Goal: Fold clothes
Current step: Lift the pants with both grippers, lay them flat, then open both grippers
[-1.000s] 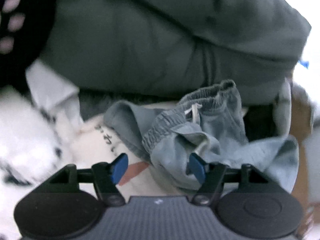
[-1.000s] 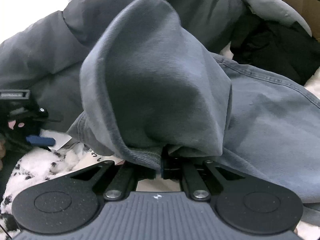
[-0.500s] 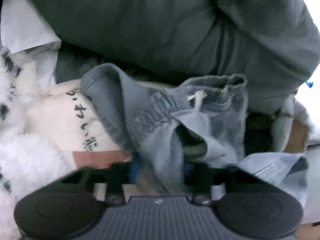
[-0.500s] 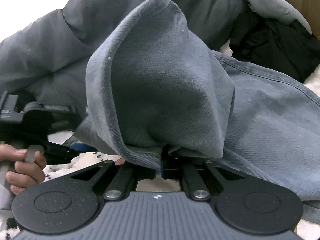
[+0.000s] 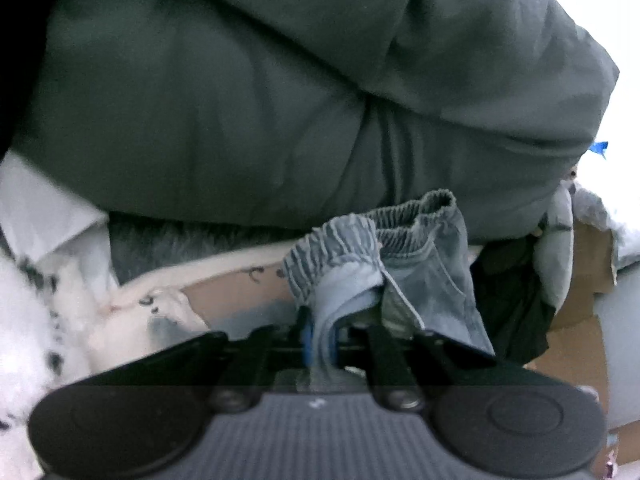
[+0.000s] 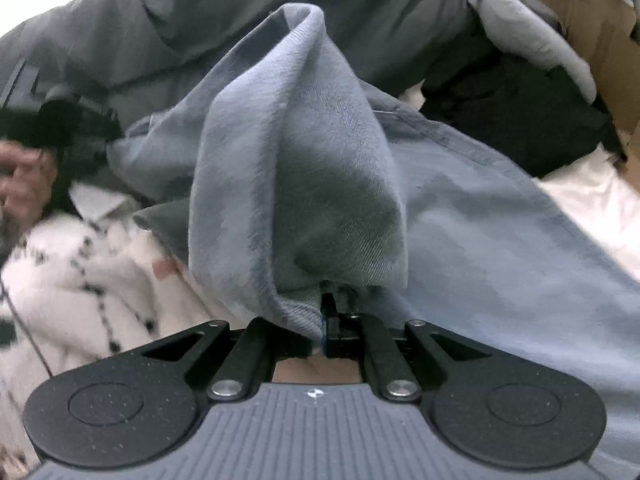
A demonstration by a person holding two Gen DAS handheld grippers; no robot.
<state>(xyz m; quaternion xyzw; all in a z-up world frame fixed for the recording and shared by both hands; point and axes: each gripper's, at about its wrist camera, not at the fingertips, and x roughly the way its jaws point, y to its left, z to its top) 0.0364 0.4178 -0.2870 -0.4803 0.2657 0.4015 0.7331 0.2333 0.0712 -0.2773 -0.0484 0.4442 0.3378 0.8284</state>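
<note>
The left gripper (image 5: 320, 344) is clenched on a bunched fold of the denim trousers (image 5: 400, 276), just below the elastic waistband (image 5: 376, 228), which stands up directly ahead of the fingers. The right gripper (image 6: 326, 320) is clenched on another part of the same trousers (image 6: 304, 184), whose cloth rises in a peak above the fingertips and spreads away to the right. The trousers lie on a pile of laundry: a cream printed garment (image 5: 224, 284) beneath, a white spotted fleece (image 6: 80, 272) to the left, a large grey-green jacket (image 5: 240, 100) behind. A black garment (image 6: 512, 120) and a cardboard box (image 6: 600, 28) lie farther right.
</note>
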